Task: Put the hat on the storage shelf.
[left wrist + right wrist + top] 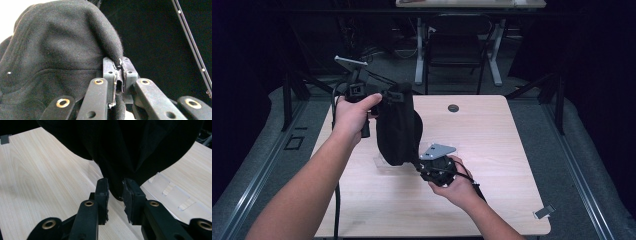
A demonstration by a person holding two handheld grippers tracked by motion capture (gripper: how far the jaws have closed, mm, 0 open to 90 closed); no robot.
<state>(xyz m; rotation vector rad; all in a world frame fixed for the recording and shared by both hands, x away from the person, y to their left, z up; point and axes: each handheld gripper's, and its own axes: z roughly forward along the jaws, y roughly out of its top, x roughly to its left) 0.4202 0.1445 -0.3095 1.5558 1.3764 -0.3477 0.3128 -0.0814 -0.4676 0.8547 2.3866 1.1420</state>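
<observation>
A black fabric cap (396,129) hangs in the air above the wooden table (492,140), held between both grippers. My left gripper (388,95) is up at the cap's top edge, shut on a fold of the cloth (110,47). In the left gripper view the jaws pinch the fabric tight at my left gripper (119,65). My right gripper (421,165) is low at the cap's bottom end. In the right gripper view my right gripper (115,188) has its jaws closed on a bunched bit of the black fabric (117,157).
A clear plastic piece (172,191) lies on the table under the cap. A round dark grommet (453,108) sits near the table's far edge. A small grey tag (544,211) lies at the front right corner. A chair (457,45) stands beyond the table.
</observation>
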